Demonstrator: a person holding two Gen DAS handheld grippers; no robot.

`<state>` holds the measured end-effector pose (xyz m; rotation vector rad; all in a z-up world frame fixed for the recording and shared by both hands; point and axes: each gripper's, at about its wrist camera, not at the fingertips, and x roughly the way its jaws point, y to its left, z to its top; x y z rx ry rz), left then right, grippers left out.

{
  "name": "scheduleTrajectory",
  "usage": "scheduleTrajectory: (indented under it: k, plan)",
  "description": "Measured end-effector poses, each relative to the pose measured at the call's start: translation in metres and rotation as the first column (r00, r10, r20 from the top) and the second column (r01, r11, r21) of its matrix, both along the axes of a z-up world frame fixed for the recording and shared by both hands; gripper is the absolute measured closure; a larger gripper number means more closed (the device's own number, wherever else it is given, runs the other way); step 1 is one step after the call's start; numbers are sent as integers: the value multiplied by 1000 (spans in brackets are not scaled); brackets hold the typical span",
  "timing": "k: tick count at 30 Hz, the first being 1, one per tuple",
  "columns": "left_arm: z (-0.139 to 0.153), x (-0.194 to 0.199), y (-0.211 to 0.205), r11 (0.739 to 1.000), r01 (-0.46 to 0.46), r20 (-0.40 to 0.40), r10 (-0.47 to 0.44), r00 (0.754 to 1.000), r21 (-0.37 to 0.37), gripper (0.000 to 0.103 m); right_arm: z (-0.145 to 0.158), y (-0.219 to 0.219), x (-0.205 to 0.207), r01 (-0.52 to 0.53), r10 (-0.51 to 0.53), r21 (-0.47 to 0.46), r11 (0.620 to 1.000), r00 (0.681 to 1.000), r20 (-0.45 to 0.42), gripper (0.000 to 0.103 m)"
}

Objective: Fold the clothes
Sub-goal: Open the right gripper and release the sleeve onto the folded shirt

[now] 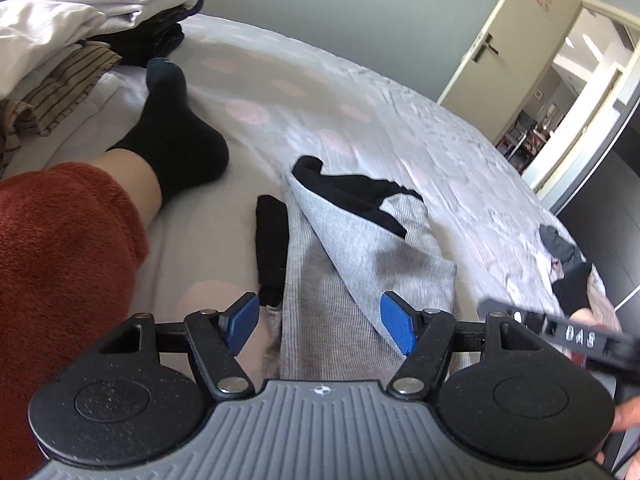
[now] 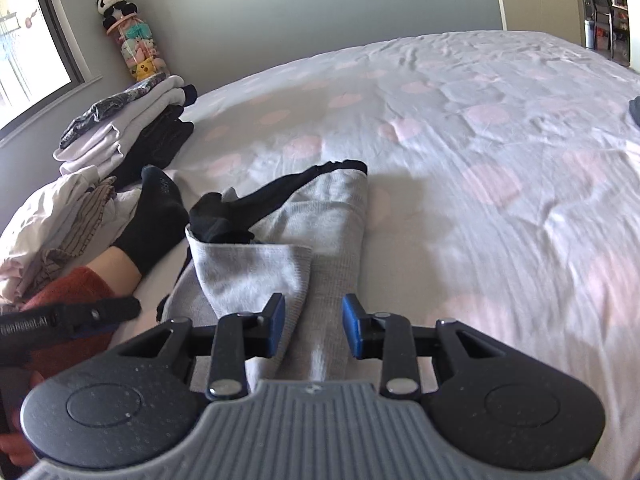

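I'm holding my left gripper [image 1: 326, 322] low over the grey garment [image 1: 360, 264] with its jaws spread wide, gripping nothing. My right gripper [image 2: 314, 330] is hovering alongside, jaws narrower and empty. The garment is lying partly folded on the bed [image 2: 480, 140], near its front edge.

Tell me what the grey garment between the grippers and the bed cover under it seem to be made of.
Grey garment: looks like soft ribbed knit, likely cotton jersey, matte; fine parallel ribs show, with black trim at its edges. Bed cover: seems a thin, smooth woven sheet with a faint sheen; it creases in sharp, fine wrinkles and carries pale pink dots.
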<state>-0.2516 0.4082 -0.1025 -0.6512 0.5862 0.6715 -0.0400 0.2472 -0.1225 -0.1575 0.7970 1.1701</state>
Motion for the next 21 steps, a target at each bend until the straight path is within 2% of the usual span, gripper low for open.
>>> scheduleTrajectory:
  k: [5,8,9,10,14,18,21]
  plan:
    - [-14,9,-1,999,-18,-165,23,986,36,28,-7,22,8,-37,37,16,999,999,-18,68]
    - [-26,11,5,999,-49,-273,52,960,19,31,-16,33,16,-50,51,9,999,997,-62,68]
    - [-30,10,6,998,-58,-301,60,952,16,31,-19,36,17,-57,58,9,998,995,-76,72]
    - [-30,9,6,998,-65,-304,66,950,16,31,-22,38,18,-64,64,9,998,994,-89,82]
    - [-26,1,6,995,-94,-278,96,956,21,31,-15,32,7,-135,141,74,988,987,-76,93]
    - [-20,-8,8,990,-136,-247,140,959,34,36,0,25,-15,-235,240,111,966,970,-30,96]
    - [-14,-17,12,983,-180,-211,183,960,34,45,8,22,-35,-323,325,118,939,946,7,97]
